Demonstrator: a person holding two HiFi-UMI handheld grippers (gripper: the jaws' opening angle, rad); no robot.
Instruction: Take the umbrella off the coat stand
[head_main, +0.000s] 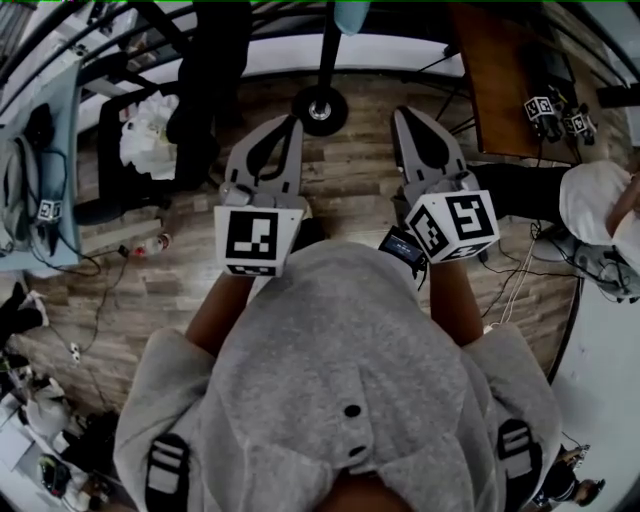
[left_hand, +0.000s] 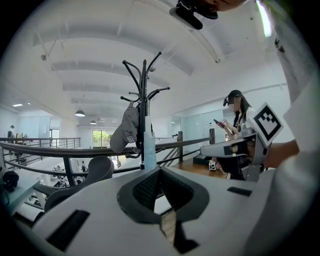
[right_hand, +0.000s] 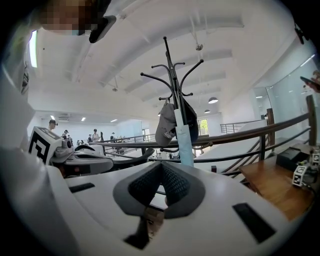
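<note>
The black coat stand (left_hand: 144, 95) rises ahead of both grippers, beyond reach. Its round base (head_main: 320, 108) sits on the wooden floor between the two gripper tips. A folded light-blue umbrella (left_hand: 150, 146) hangs along the pole, also seen in the right gripper view (right_hand: 184, 140). A grey cap (left_hand: 126, 134) hangs beside it. My left gripper (left_hand: 159, 171) is shut and holds nothing; in the head view it (head_main: 294, 122) points at the base. My right gripper (right_hand: 161, 166) is shut and holds nothing too, level with the left one (head_main: 402, 114).
A dark railing (left_hand: 75, 150) runs behind the stand. A wooden table (head_main: 500, 80) with marker cubes stands at the right. A seated person (left_hand: 237, 117) holds a phone there. A chair (head_main: 120, 150) and cables (head_main: 100, 300) lie on the left of the floor.
</note>
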